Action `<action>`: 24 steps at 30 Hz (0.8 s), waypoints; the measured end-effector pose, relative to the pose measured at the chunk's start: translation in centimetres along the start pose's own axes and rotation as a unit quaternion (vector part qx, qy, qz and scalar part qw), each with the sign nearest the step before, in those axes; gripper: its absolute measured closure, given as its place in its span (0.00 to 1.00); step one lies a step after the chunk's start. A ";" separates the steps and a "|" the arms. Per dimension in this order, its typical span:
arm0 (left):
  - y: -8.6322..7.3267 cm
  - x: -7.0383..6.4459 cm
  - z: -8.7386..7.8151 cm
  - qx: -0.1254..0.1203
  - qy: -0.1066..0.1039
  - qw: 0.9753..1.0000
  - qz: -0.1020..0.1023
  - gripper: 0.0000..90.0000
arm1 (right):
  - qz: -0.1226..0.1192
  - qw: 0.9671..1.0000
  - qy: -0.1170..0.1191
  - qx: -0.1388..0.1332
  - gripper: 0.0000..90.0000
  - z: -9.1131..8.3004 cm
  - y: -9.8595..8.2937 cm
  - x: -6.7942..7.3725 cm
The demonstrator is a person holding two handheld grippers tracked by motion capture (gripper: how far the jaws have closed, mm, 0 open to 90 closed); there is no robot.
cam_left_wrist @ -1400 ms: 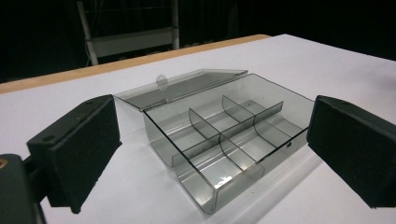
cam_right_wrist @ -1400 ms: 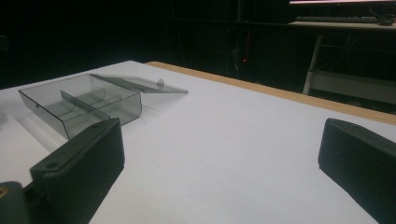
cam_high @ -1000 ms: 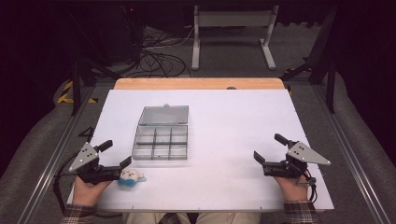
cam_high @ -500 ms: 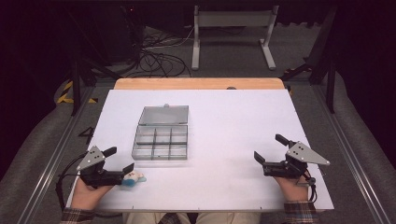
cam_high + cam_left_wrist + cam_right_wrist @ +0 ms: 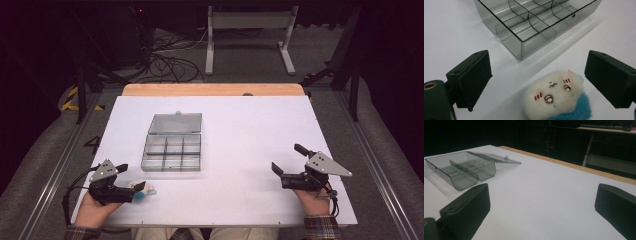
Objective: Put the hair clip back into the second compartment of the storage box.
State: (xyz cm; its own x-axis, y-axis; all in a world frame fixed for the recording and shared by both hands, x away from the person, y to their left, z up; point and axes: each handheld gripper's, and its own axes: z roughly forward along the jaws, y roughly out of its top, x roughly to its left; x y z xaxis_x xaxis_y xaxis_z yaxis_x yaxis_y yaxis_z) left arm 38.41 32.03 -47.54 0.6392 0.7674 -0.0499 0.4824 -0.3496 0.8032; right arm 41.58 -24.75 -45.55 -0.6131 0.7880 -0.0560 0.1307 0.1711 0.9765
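Around plush toy (image 5: 557,98), spread left hand-held gripper (image 5: 537,80)

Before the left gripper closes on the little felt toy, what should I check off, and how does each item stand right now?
1. Left gripper jaws open wide enough for the felt toy: ok.
2. Toy sits between the jaws: ok in the left gripper view, though nearer the right-hand jaw.
3. Jaws not yet touching the toy: ok, gaps show on both sides.
4. Compartment box has its lid open and flat behind it: ok.
5. Compartments free of contents: ok for the ones in view.
6. Right gripper open and well apart from the box: ok.
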 end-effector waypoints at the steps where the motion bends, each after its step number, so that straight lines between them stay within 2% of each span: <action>1: 0.0 0.0 0.0 0.003 -0.001 1.000 -0.002 0.09 | 0.000 1.000 0.000 0.000 0.01 0.0 0.0 0.0; 9: -0.2 -0.2 0.1 0.017 0.007 1.000 -0.002 0.12 | -0.001 1.000 0.002 0.005 0.00 0.2 -0.1 0.1; 16: -0.4 -0.2 0.5 0.035 -0.002 0.999 -0.007 0.13 | -0.003 1.000 0.003 0.006 0.00 0.3 -0.1 0.2; 21: -0.4 -0.1 0.7 0.051 -0.008 0.999 0.002 0.14 | -0.003 1.000 0.004 0.008 0.00 0.3 -0.1 0.2; 22: -0.5 -0.2 0.8 0.054 -0.013 0.998 -0.004 0.14 | -0.002 1.000 0.004 0.008 0.00 0.3 -0.1 0.2; 24: -0.5 -0.2 0.9 0.060 -0.020 0.998 -0.003 0.14 | -0.002 1.000 0.005 0.008 0.00 0.4 -0.1 0.2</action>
State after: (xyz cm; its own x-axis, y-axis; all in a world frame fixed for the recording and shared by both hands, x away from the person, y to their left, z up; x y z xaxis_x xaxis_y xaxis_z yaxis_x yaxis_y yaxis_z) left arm 38.60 31.59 -48.48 0.6584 0.7484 -0.0799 0.5527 -0.4087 0.7263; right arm 41.71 -24.38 -45.77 -0.6208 0.7817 -0.0586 0.1407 0.1846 0.9727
